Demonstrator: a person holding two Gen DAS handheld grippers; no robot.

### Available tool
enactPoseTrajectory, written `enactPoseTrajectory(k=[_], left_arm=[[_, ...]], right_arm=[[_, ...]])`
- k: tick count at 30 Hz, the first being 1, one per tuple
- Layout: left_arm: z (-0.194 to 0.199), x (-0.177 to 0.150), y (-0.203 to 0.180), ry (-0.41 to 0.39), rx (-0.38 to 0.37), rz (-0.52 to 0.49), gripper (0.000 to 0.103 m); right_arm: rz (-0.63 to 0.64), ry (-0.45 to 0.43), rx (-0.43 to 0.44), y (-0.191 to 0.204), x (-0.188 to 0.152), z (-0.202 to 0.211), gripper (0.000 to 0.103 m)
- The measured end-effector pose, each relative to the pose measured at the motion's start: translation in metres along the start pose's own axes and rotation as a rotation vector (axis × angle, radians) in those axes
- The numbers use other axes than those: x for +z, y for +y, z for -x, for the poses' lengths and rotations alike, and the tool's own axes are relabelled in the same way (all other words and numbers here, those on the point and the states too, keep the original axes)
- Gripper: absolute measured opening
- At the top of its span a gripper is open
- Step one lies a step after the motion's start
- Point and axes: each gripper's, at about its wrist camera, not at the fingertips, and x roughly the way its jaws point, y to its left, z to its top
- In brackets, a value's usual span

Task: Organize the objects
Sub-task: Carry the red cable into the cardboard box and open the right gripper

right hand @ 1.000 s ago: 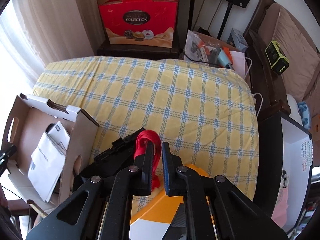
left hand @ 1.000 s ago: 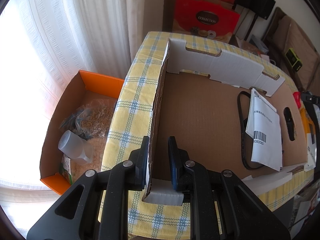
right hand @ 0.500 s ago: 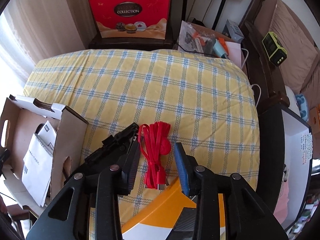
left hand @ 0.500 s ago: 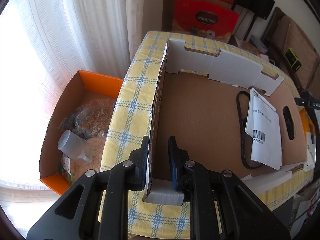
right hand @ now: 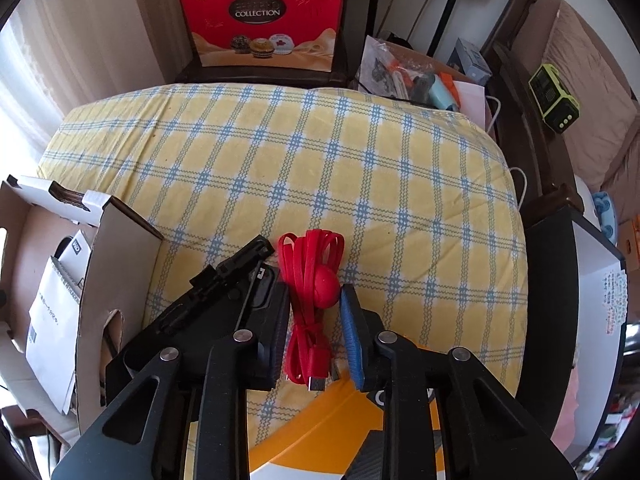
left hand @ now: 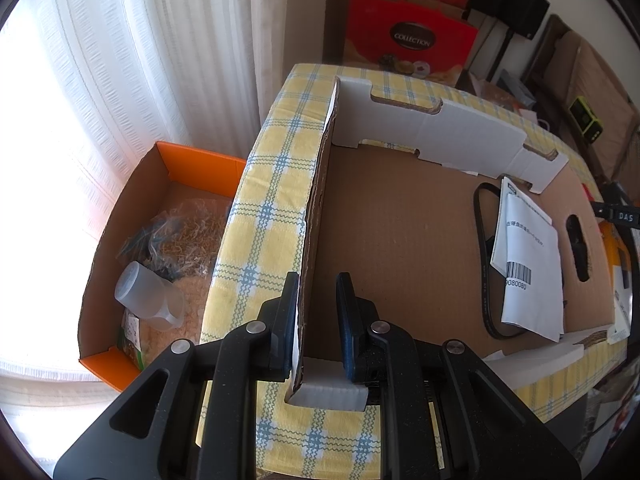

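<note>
A coiled red cable (right hand: 310,280) lies on the yellow checked tablecloth (right hand: 304,160). My right gripper (right hand: 314,320) is open around it, one finger on each side, not pinching it. A black device (right hand: 212,304) lies just left of the cable. An open cardboard box (left hand: 400,248) holds a white leaflet (left hand: 528,268) and a black cable loop (left hand: 482,256). My left gripper (left hand: 316,304) straddles the box's left wall (left hand: 316,208); the left pad touches it, the right pad stands off. The box also shows at the left of the right wrist view (right hand: 116,264).
An orange box (left hand: 132,264) with bags and a plastic cup sits on the floor by the curtain. An orange-and-white package (right hand: 320,436) lies under my right gripper. A red gift box (right hand: 264,20), cluttered shelves and a sofa stand beyond the table.
My right gripper has opened and let go of the red cable, which now lies on the tablecloth between the fingers. The left gripper has stayed at the box wall.
</note>
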Motion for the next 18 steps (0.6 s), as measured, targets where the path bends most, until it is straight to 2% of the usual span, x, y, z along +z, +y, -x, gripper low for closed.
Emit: enactPoseTrajectory(k=[4, 8, 14, 18], left_arm=[[0.000, 0.000, 0.000, 0.000, 0.000, -0.001, 0.016], [0.000, 0.000, 0.000, 0.000, 0.001, 0.000, 0.016], [-0.001, 0.001, -0.001, 0.000, 0.005, -0.001, 0.016], [-0.002, 0.001, -0.001, -0.001, 0.006, -0.002, 0.016]], right_arm=[[-0.037, -0.046, 0.036, -0.006, 0.004, 0.024, 0.024], [-0.028, -0.109, 0.121, 0.003, 0.007, 0.060, 0.024], [0.051, -0.197, 0.198, 0.039, 0.006, 0.113, 0.024], [0.135, -0.187, 0.279, 0.071, -0.003, 0.128, 0.024]])
